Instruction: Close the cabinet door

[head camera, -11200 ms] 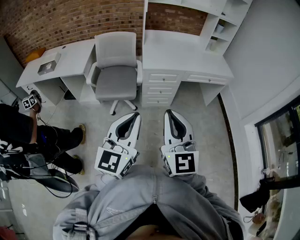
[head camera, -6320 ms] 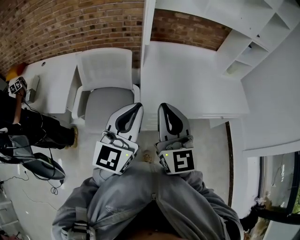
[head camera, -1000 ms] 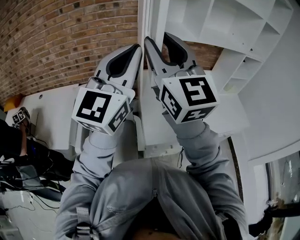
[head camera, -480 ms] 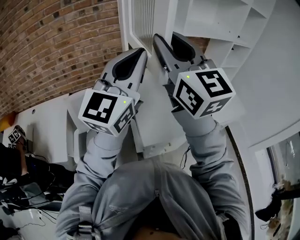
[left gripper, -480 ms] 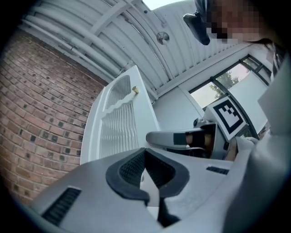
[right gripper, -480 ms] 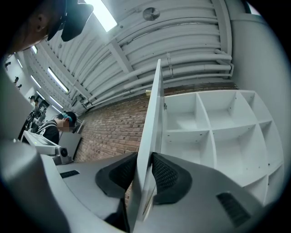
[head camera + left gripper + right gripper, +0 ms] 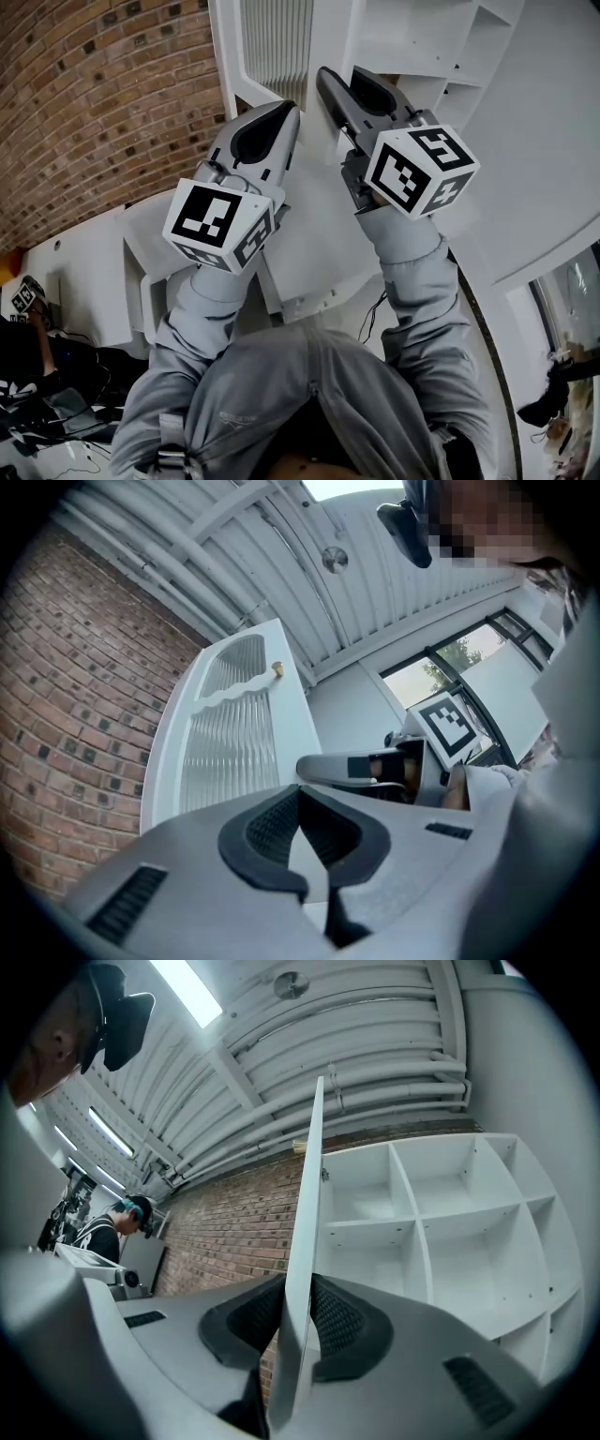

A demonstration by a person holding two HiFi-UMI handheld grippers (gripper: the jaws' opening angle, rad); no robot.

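Observation:
The white cabinet door [image 7: 277,42] with a ribbed panel stands open, swung out from the open shelves [image 7: 441,37]. In the right gripper view I see it edge-on [image 7: 305,1269]. My right gripper [image 7: 336,80] [image 7: 291,1288] has just been closing, and its pads now press on the door's lower edge from both sides. My left gripper [image 7: 286,111] [image 7: 302,794] is shut on nothing, just left of the right one and in front of the door's ribbed face [image 7: 230,733]. A small knob [image 7: 277,668] sits near the door's far edge.
A brick wall [image 7: 94,94] lies left of the door. Below my arms is a white desk [image 7: 309,253]. The shelf compartments [image 7: 422,1213] behind the door hold nothing. Another person [image 7: 131,1213] stands at the far left.
Both grippers have moved up and forward to the door. The right gripper's jaws have narrowed onto the door's edge. More of the ribbed door now shows above them.

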